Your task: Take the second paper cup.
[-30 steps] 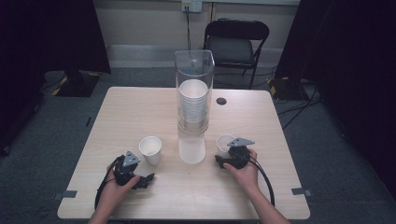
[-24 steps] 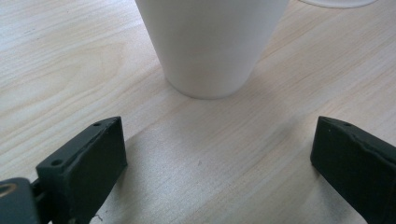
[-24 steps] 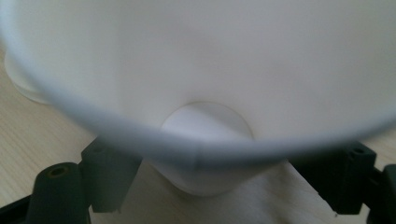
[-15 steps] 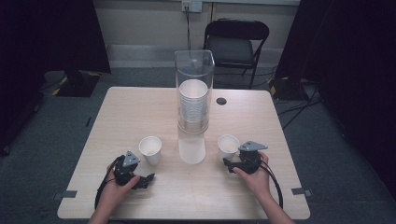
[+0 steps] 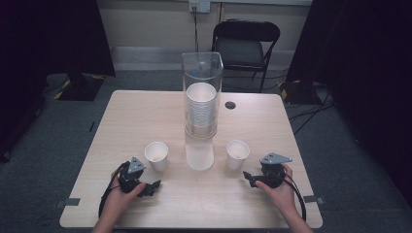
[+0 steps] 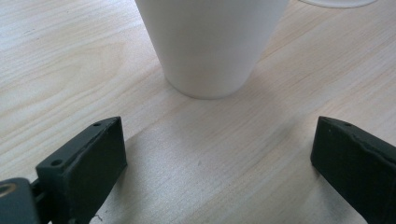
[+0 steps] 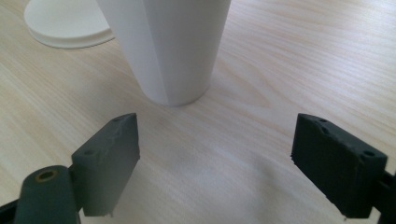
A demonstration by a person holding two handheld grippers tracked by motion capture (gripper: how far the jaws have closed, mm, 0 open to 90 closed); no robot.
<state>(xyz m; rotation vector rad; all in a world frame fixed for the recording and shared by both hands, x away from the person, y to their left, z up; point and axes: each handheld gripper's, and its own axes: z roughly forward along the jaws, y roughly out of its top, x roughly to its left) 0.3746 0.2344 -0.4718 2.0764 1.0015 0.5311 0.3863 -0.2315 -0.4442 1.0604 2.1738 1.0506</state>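
Note:
Two white paper cups stand upright on the wooden table [image 5: 145, 116], one on each side of a clear tube. The left cup [image 5: 156, 155] is just ahead of my left gripper [image 5: 151, 186], and in the left gripper view that cup [image 6: 210, 42] stands beyond the open jaws of my left gripper [image 6: 219, 158], apart from them. The right cup [image 5: 237, 154] stands a little ahead and left of my right gripper [image 5: 248, 177]. In the right gripper view the cup [image 7: 168, 46] is clear of my right gripper [image 7: 229, 158], which is open and empty.
A tall clear tube [image 5: 201, 97] with a stack of white cups stands mid-table on a white base [image 5: 199, 156]; the base's edge [image 7: 65, 25] lies beside the right cup. A small dark hole [image 5: 230, 105] marks the table. A black chair [image 5: 245, 46] stands behind.
My right gripper has drawn back from the right cup toward the near right, leaving the cup standing on the table. The left gripper and left cup have not moved.

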